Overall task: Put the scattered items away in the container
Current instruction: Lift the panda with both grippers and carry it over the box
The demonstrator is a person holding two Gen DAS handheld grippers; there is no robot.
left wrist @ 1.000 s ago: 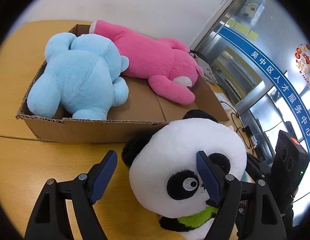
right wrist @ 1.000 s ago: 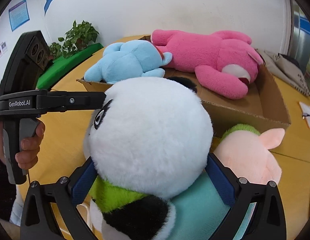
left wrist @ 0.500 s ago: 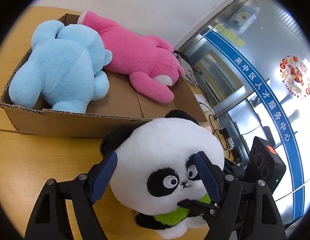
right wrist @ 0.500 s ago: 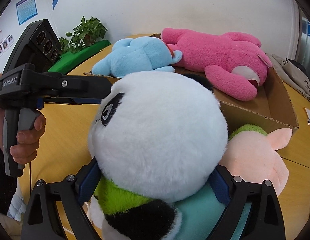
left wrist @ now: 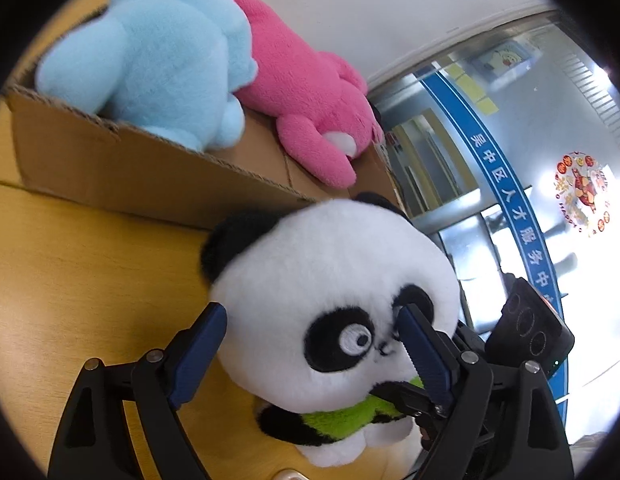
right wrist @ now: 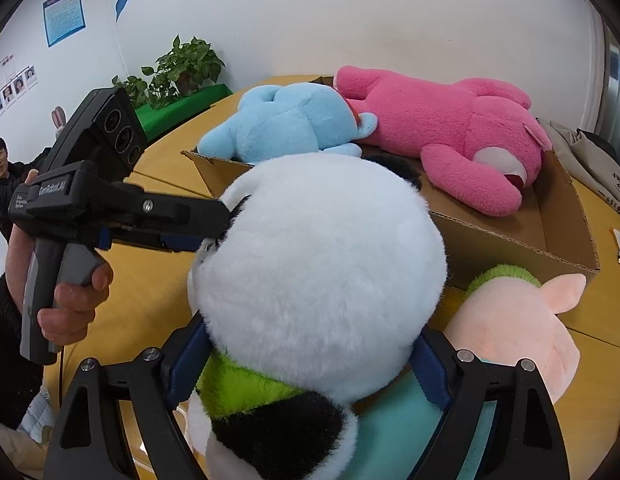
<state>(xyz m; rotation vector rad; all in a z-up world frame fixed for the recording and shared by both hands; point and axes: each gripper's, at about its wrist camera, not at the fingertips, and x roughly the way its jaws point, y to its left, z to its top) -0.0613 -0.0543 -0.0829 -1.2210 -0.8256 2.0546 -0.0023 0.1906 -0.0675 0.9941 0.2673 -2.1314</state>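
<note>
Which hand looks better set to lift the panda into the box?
Right. The right gripper, jaws just closing, hugs the panda under its head; the left gripper, jaws just opening, only frames its face.

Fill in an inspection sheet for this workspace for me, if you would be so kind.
Surface: wooden table, bare in front of the box.
Job's things: blue plush and pink plush lie in the cardboard box; panda plush and peach pig plush outside it.
Clutter: beige bag behind the box.
Grippers: left gripper open, fingers astride the panda's head, just been opening; right gripper just been closing, shut on its neck.
Cables: apparently a thin cord below the left handle.
Surroundings: potted plant, wall posters, glass door, a bystander.
</note>
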